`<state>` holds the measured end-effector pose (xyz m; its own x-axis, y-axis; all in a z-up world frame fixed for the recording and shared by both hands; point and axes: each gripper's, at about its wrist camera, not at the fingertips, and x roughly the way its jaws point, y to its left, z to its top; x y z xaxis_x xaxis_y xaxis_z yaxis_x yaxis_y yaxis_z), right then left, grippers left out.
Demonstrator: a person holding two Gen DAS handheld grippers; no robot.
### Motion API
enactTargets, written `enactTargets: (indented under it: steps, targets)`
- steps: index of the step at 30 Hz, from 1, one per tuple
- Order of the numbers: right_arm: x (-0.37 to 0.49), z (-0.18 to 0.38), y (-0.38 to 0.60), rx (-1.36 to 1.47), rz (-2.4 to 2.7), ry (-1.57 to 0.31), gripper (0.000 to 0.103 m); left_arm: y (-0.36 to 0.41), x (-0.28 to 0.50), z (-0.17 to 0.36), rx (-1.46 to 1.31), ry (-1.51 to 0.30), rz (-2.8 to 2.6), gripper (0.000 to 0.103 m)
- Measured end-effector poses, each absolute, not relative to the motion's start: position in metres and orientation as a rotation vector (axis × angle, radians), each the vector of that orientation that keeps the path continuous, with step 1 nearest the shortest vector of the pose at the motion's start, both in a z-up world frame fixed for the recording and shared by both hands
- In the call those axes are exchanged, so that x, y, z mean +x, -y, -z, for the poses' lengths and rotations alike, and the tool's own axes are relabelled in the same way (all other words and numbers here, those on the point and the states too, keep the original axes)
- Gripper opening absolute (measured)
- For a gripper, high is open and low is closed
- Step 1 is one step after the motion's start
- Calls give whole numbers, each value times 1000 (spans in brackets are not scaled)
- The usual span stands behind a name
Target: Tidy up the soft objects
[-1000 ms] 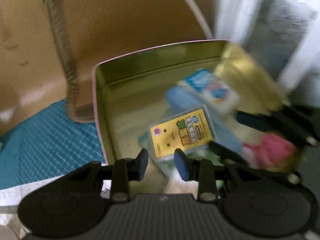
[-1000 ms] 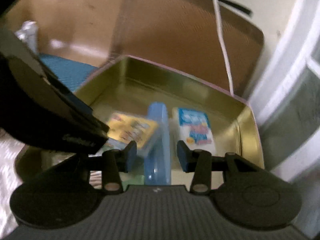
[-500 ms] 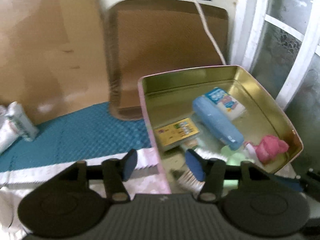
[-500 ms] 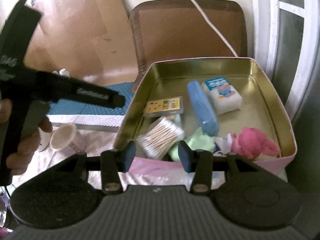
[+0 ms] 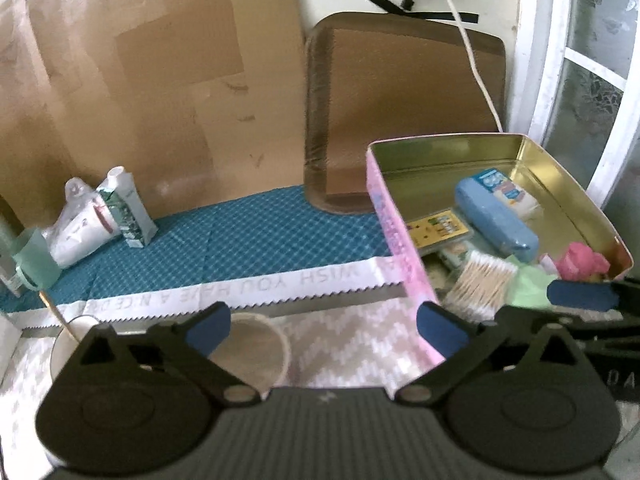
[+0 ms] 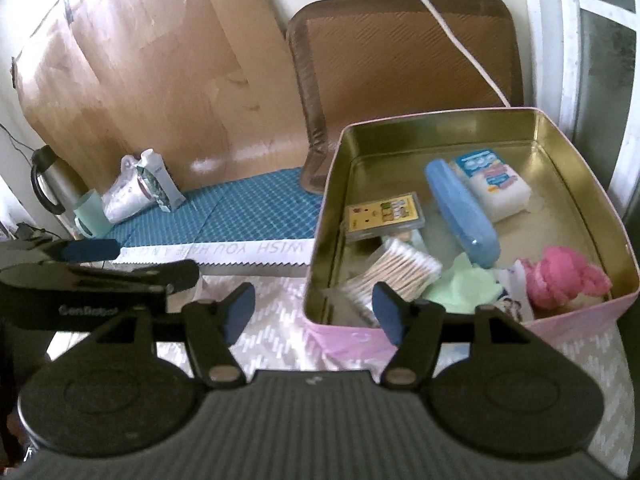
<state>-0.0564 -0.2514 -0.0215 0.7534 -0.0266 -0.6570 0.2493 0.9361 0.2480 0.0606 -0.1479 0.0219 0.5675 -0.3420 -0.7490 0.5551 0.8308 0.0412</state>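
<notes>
A pink tin (image 6: 554, 122) with a gold inside stands at the right, also in the left wrist view (image 5: 394, 232). In it lie a pink soft bundle (image 6: 560, 276), a green cloth (image 6: 464, 284), cotton swabs (image 6: 400, 268), a blue case (image 6: 460, 212), a tissue pack (image 6: 496, 188) and a yellow card box (image 6: 384, 212). My left gripper (image 5: 324, 330) hangs left of the tin, jaws opening wide with nothing between them. In front of the tin's near wall my right gripper (image 6: 314, 312) is opening too, and it holds nothing.
A paper cup (image 5: 252, 352) sits under the left gripper, a second cup with a stick (image 5: 66, 340) further left. A mint mug (image 6: 90, 214), a kettle (image 6: 46, 184) and packets (image 5: 100, 216) stand at the back left. Cardboard (image 5: 140, 80), a brown cushion (image 5: 400, 100) and a white cable (image 5: 472, 40) line the wall.
Both grippers have pulled back out of the tin and up, the left one swinging left. Both jaws have spread wider. The tin's contents lie where they were.
</notes>
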Motion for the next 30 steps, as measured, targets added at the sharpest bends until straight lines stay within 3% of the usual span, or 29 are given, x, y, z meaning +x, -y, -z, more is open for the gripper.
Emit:
enactTargets:
  steps: [30]
  targets:
    - [-27, 28, 97, 253, 178, -803, 71, 4, 91, 5, 262, -911, 514, 103]
